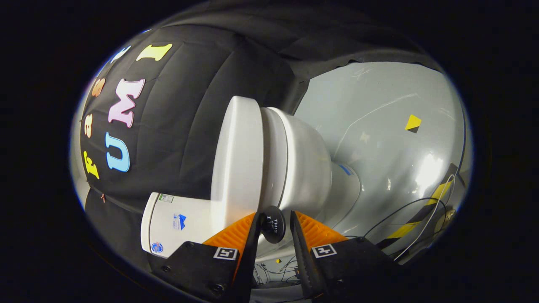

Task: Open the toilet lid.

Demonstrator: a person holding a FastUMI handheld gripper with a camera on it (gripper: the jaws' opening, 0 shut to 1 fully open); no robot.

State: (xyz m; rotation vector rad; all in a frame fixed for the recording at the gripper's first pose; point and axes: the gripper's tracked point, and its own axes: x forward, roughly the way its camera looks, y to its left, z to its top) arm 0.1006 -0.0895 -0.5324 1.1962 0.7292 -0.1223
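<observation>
The white toilet lies turned sideways in my view. Its lid rests flat against the seat and bowl, and the tank is beside my left finger. A small round black knob sticks out at the lid's front edge. My gripper has closed to a narrow gap around this knob, with one finger on each side. Both inner pads look to be touching it.
The black cloth wall hangs behind the toilet. A glossy grey floor carries a yellow-and-black marker, striped tape and loose cables beyond my right finger.
</observation>
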